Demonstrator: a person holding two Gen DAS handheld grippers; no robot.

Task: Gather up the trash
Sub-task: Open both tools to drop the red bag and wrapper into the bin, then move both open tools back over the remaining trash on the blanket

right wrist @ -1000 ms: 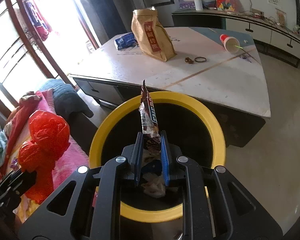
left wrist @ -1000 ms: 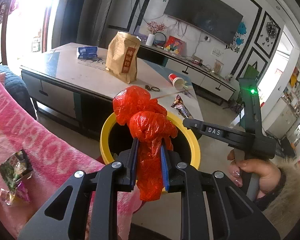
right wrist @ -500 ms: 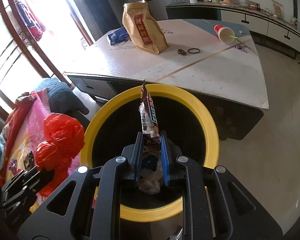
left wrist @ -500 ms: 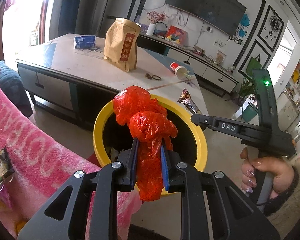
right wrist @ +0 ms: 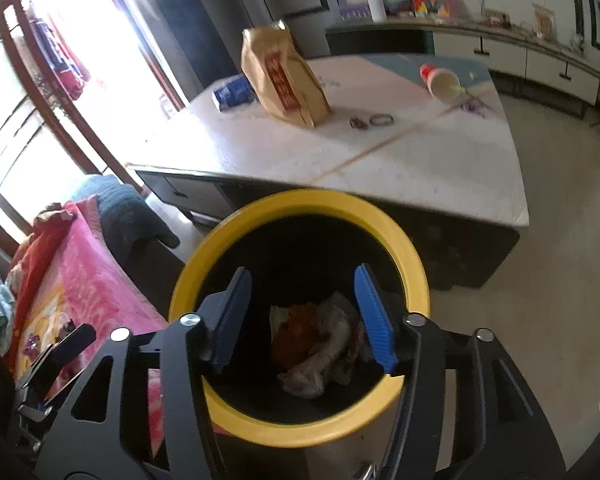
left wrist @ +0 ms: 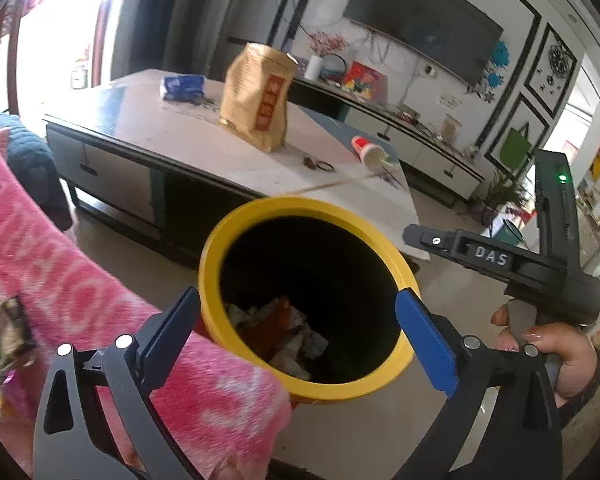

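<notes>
Bin (left wrist: 260, 208): yellow rim, black inside; white and orange-red crumpled trash (right wrist: 316, 344) at bottom. Left gripper (left wrist: 298, 332): black frame, blue pads. Right gripper (right wrist: 300, 312): same black, blue pads. Blanket (left wrist: 80, 300): pink with paler pink pattern. Paper bag (left wrist: 256, 100): tan, red label. Table (right wrist: 420, 160): white top, dark sides. Cup (right wrist: 440, 78): red and white. Packet (left wrist: 182, 87): blue.

Daylight is blazing through the window (right wrist: 60, 92), washing it out; fisheye edges are bending, everything blurring slightly.
</notes>
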